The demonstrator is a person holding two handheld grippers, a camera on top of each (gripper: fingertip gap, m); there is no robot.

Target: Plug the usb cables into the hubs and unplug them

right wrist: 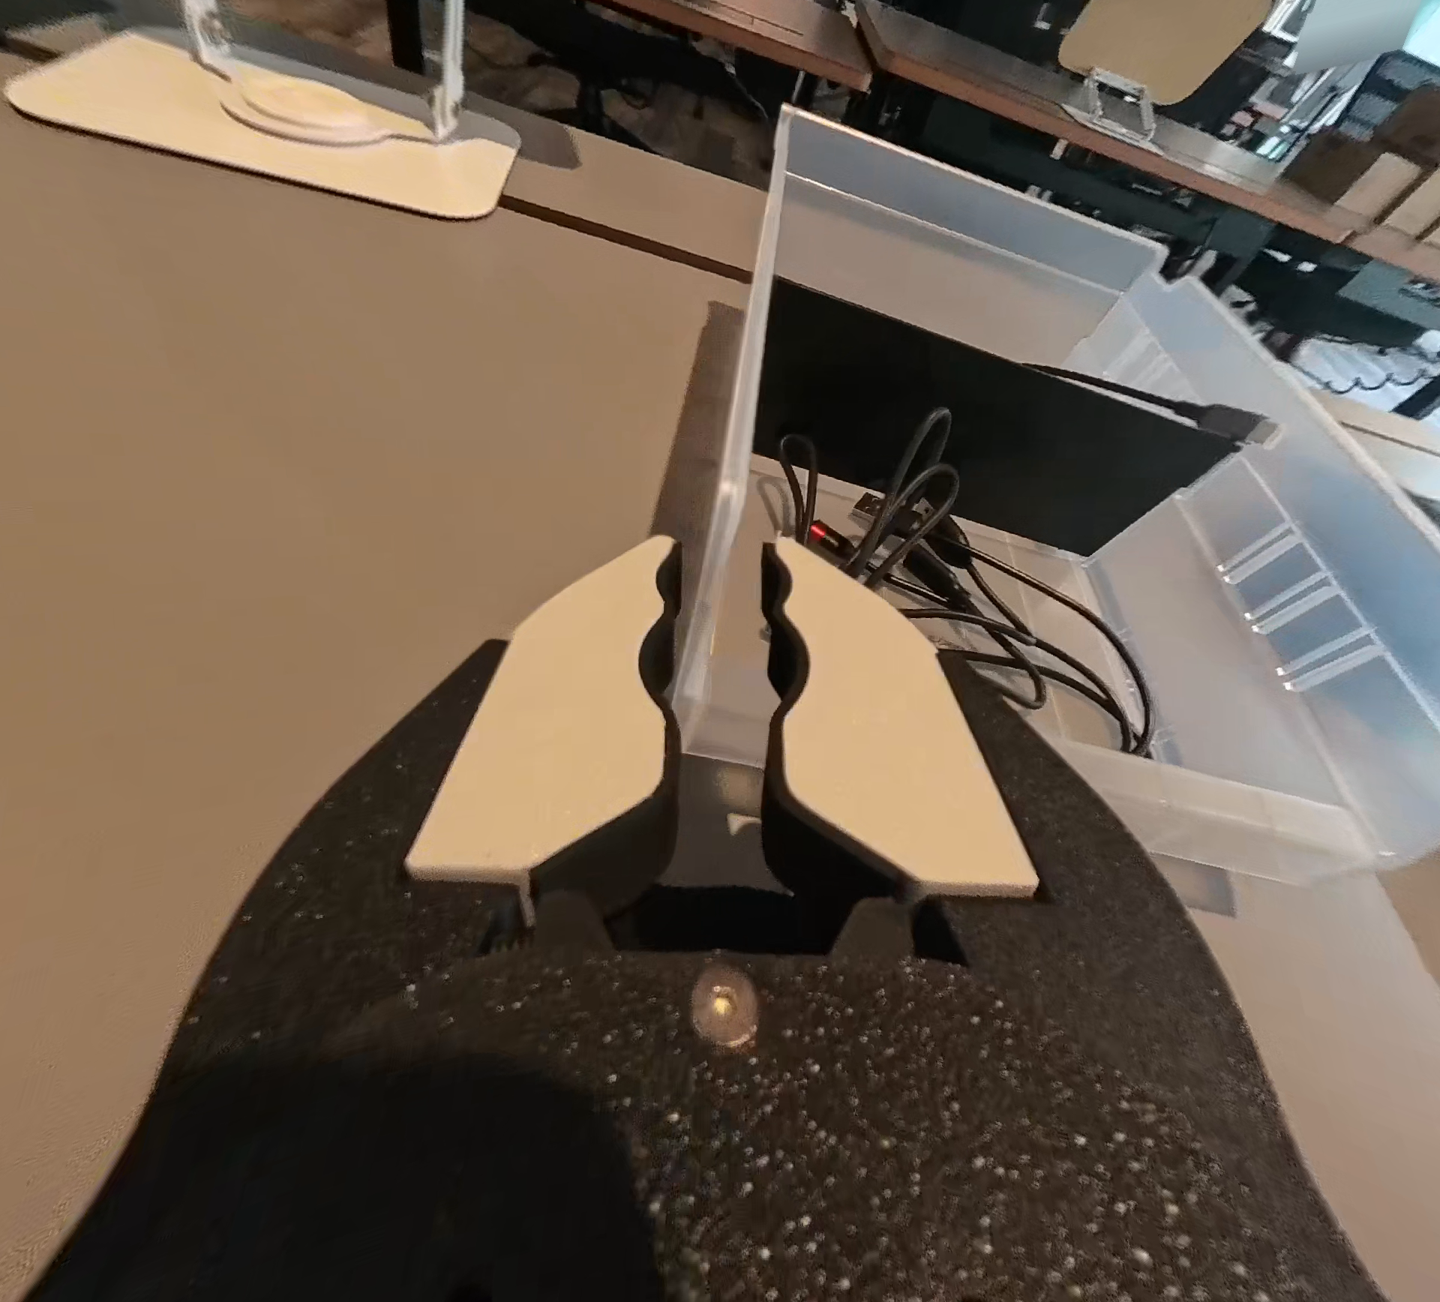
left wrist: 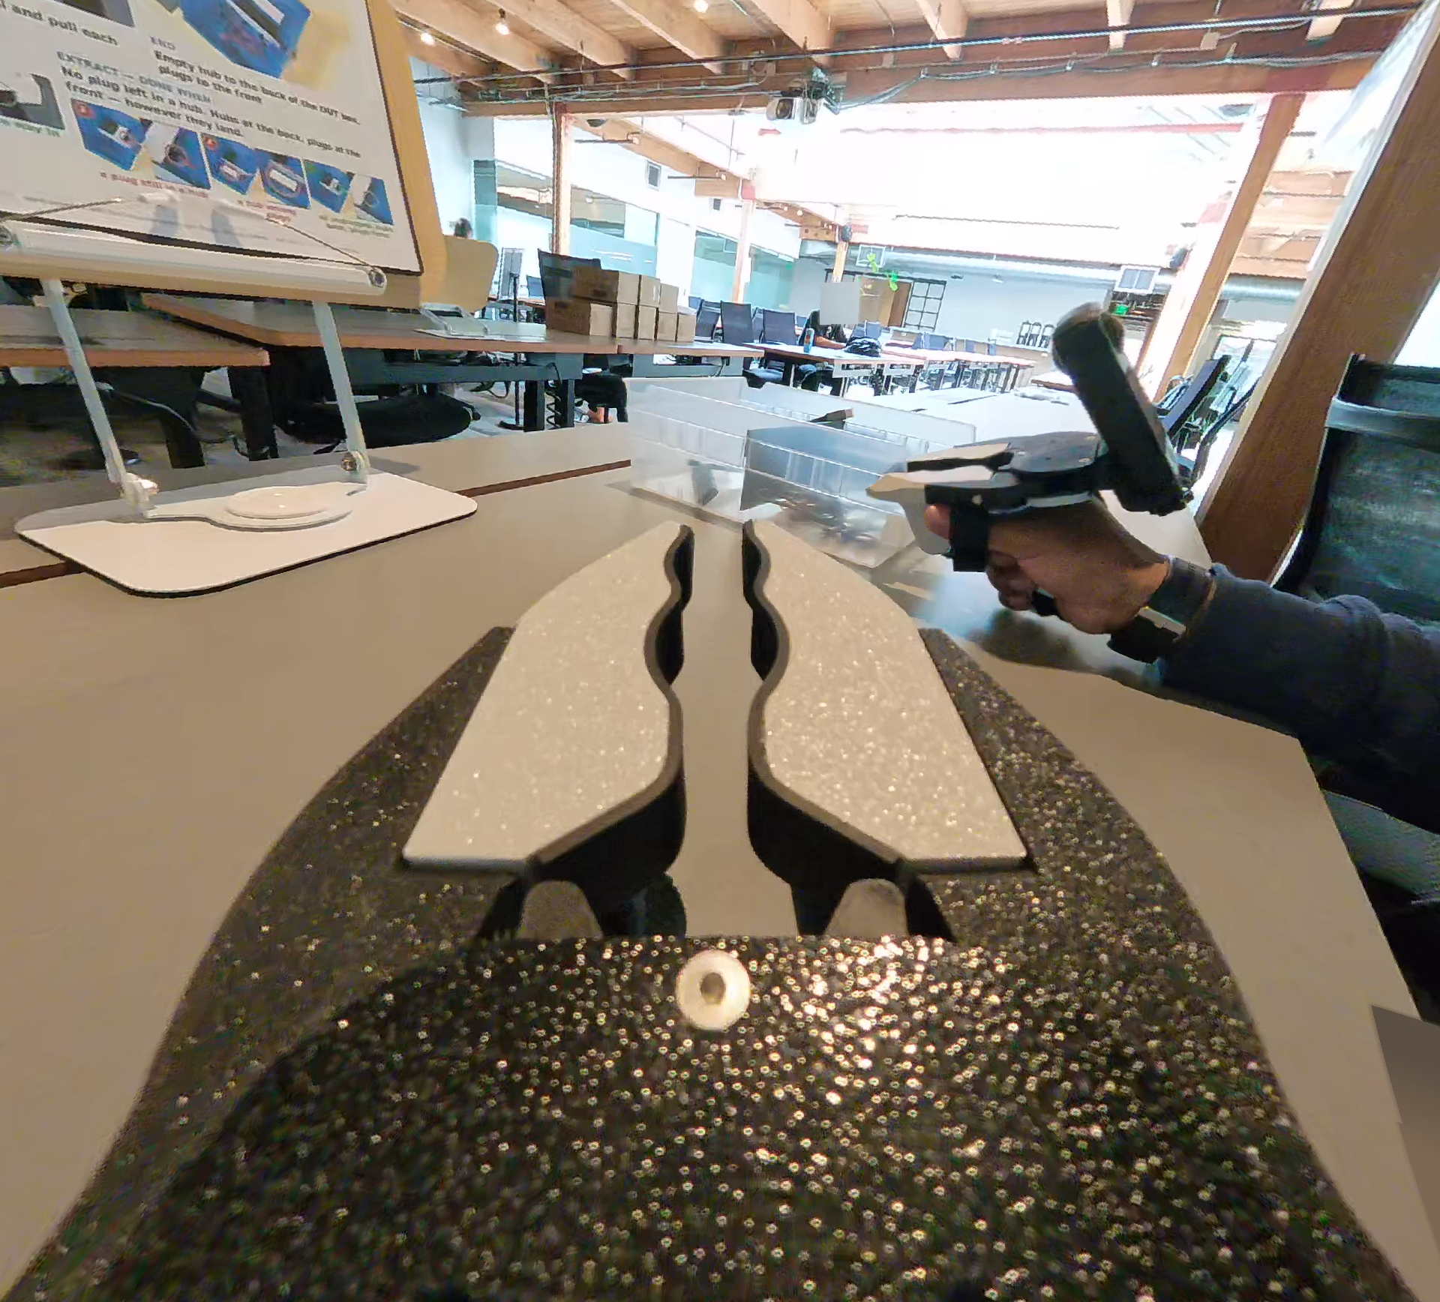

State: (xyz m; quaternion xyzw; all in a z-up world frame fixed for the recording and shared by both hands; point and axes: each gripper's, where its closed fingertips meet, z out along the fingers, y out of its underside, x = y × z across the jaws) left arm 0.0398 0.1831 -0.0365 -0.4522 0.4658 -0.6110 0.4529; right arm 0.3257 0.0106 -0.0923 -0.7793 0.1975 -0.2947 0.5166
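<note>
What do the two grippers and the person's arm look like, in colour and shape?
Each gripper, left and right, has a black speckled body with one pale screw and two pale grey fingers with wavy black inner edges. The person's arm wears a dark blue sleeve and a dark wristband.

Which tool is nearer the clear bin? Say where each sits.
Right. The right tool straddles the clear bin's near wall; the left tool hangs over bare table, short of it.

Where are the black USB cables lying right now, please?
In the right wrist view, the black USB cables lie inside the clear bin, just right of the right gripper.
</note>
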